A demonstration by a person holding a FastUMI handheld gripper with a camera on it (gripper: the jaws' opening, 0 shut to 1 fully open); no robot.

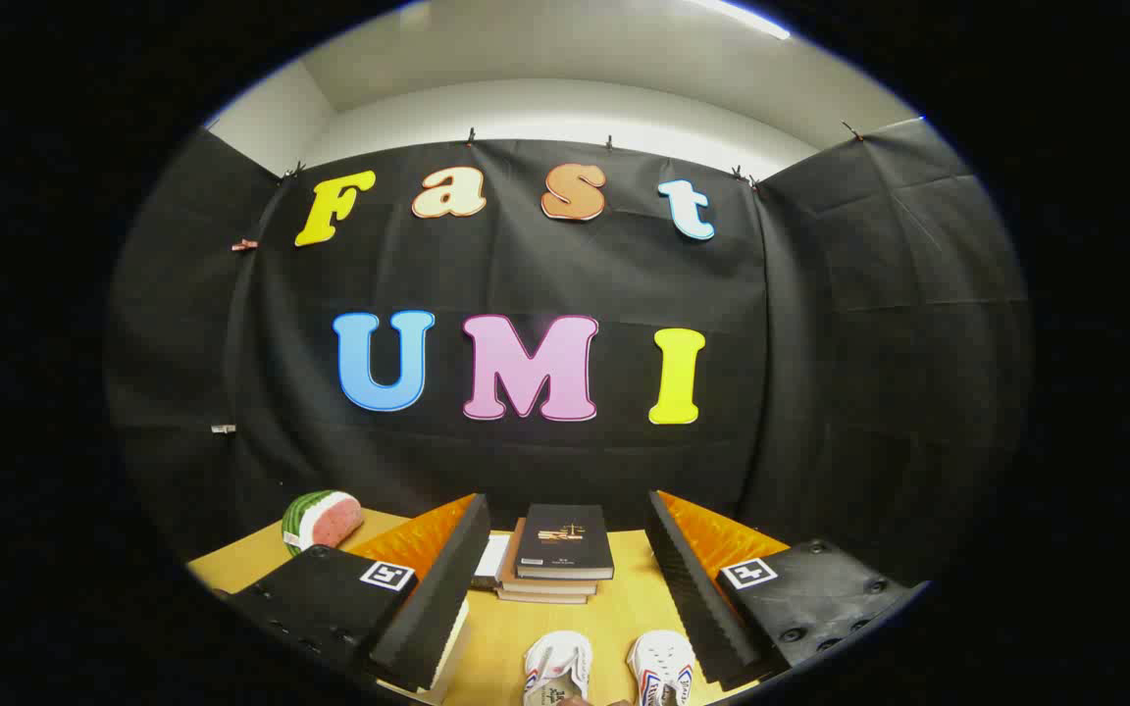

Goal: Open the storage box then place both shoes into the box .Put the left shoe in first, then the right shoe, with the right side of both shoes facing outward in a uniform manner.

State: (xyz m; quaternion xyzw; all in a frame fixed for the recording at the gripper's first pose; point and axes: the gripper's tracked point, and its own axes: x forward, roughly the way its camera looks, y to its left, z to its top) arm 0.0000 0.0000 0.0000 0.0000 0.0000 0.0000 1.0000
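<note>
A striped watermelon-slice toy (322,518) sits at the yellow wooden bench's (624,608) left edge. The black, orange-backed gripper (565,579) hangs wide open and empty; books (557,554) lie beyond it, white sneakers (609,669) below. Best to lower slowly and find the box lid first.

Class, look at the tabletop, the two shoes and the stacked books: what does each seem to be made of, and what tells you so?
Tabletop: probably wood or wood-look laminate, yellowish and smooth.
Shoes: seemingly white fabric or mesh with red and blue trim; too small to be sure.
Books: paper pages, the top cover dark and matte.
The claw is open, the shoes between its fingers.
</note>
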